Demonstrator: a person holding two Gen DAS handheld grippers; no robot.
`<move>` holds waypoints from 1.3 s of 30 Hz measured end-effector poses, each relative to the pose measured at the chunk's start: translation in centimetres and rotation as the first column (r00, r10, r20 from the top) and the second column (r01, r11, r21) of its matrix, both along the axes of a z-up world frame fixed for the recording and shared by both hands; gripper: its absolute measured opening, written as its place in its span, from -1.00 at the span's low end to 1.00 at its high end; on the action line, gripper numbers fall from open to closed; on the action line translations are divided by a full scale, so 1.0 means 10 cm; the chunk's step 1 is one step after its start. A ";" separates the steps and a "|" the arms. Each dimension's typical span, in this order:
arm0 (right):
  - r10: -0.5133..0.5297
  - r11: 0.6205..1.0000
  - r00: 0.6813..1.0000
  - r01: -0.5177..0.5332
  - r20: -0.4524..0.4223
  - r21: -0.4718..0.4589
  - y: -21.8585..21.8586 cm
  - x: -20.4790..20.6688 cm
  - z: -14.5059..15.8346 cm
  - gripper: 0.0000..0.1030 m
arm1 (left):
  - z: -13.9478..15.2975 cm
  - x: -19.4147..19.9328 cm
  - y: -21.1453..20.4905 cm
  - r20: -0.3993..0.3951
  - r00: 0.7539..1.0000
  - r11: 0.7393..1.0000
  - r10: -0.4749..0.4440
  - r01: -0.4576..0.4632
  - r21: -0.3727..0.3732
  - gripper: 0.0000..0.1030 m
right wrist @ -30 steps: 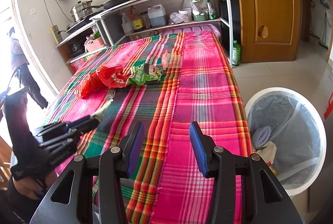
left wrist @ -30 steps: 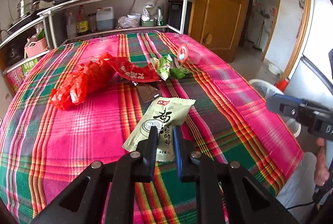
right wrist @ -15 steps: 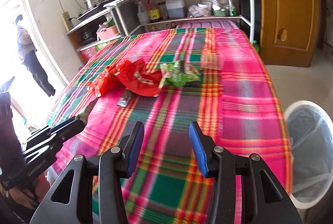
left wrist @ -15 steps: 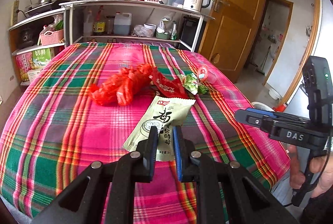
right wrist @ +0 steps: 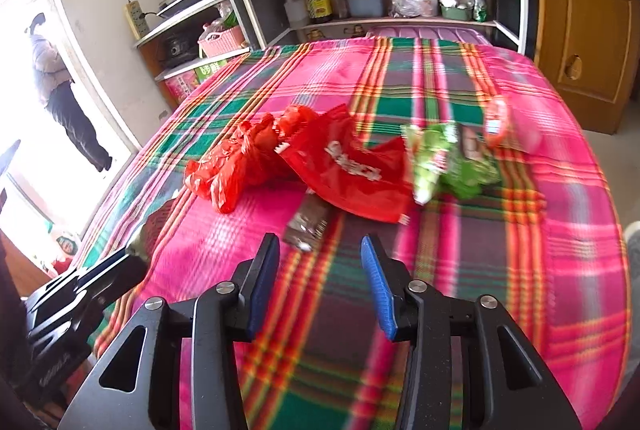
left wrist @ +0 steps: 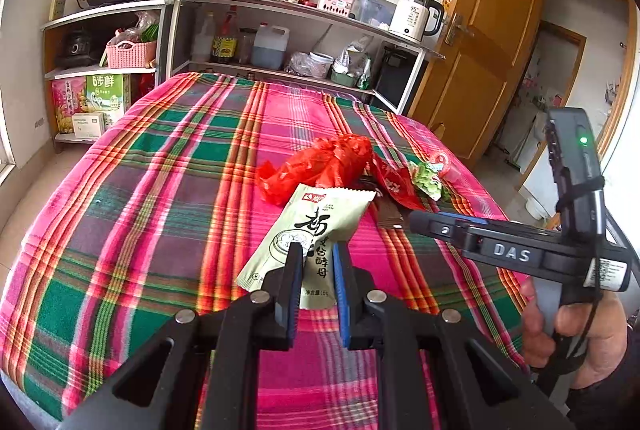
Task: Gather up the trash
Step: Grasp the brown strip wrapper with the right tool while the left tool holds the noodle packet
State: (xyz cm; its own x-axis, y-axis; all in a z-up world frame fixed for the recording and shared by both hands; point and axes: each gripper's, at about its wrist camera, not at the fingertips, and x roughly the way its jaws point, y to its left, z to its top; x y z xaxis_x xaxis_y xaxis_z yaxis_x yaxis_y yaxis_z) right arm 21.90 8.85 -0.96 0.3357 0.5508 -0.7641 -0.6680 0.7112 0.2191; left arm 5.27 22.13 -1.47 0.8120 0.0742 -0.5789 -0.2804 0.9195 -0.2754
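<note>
Left claw (left wrist: 316,262) pinches the pale green packet (left wrist: 310,230) above the table (left wrist: 140,190); right claw (right wrist: 320,262) gapes empty near the brown wrapper (right wrist: 308,222). That thin edge-grip could slip.

Items on the plaid tablecloth (right wrist: 460,78): one pale green sachet (left wrist: 316,230), one red plastic bag (right wrist: 236,166), one red wrapper (right wrist: 352,174), one green wrapper (right wrist: 448,162), one brown wrapper (right wrist: 308,224).

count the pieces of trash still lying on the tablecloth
5: red plastic bag, red wrapper, green wrapper, brown wrapper, clear red-printed packet. More may hide beneath.
</note>
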 end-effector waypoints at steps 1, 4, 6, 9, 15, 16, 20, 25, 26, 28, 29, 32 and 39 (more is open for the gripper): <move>-0.001 1.000 1.000 0.001 0.000 -0.005 0.06 0.01 -0.02 -0.18 | 0.00 0.00 0.03 0.002 1.000 1.000 0.003 -0.003 -0.003 -0.69; -0.016 1.000 1.000 0.016 -0.005 -0.018 0.15 0.06 -0.06 -0.20 | -0.03 0.00 0.11 0.006 1.000 1.000 0.009 -0.009 -0.014 -0.69; -0.023 0.999 1.000 0.023 0.000 -0.031 0.20 0.09 -0.08 -0.25 | -0.05 0.01 0.14 0.006 1.000 1.000 0.008 -0.008 -0.018 -0.69; -0.028 0.998 1.000 0.029 0.006 -0.062 0.23 0.10 -0.12 -0.49 | -0.06 0.03 0.15 0.004 1.000 1.000 0.000 0.000 -0.022 -0.69; -0.018 0.998 1.000 0.020 0.022 -0.059 0.09 0.02 -0.07 -0.73 | -0.07 0.07 0.08 -0.003 1.000 1.000 -0.013 0.013 -0.021 -0.69; -0.015 0.998 1.000 0.016 0.021 -0.058 0.06 0.00 -0.07 -0.74 | -0.06 0.07 0.07 -0.005 1.000 1.000 -0.014 0.014 -0.018 -0.69; -0.002 0.999 1.000 0.002 0.014 -0.051 -0.09 -0.10 -0.04 -0.76 | -0.03 0.07 0.01 -0.010 1.000 1.000 -0.017 0.017 -0.009 -0.69; 0.006 0.999 1.000 -0.006 -0.001 -0.041 -0.40 -0.25 -0.01 -0.79 | 0.03 0.05 -0.11 -0.010 1.000 1.000 -0.024 0.024 0.008 -0.69; 0.007 0.999 1.000 -0.007 -0.005 -0.039 -0.47 -0.28 0.00 -0.79 | 0.04 0.06 -0.13 -0.011 1.000 1.000 -0.027 0.027 0.011 -0.69; 0.010 0.999 1.000 -0.010 -0.015 -0.033 -0.57 -0.33 0.02 -0.79 | 0.06 0.06 -0.18 -0.011 0.999 0.999 -0.036 0.036 0.017 -0.69; 0.015 1.000 1.000 -0.015 -0.019 -0.027 -0.61 -0.36 0.03 -0.79 | 0.06 0.07 -0.21 -0.012 0.999 0.999 -0.041 0.041 0.019 -0.69; 0.040 0.999 0.999 -0.040 -0.014 0.001 -0.72 -0.46 0.11 -0.80 | 0.09 0.08 -0.32 -0.014 0.998 0.998 -0.055 0.055 0.019 -0.69; 0.079 0.995 0.997 -0.080 0.020 0.060 -0.82 -0.62 0.30 -0.84 | 0.21 0.09 -0.53 -0.004 0.997 0.996 -0.075 0.075 0.044 -0.69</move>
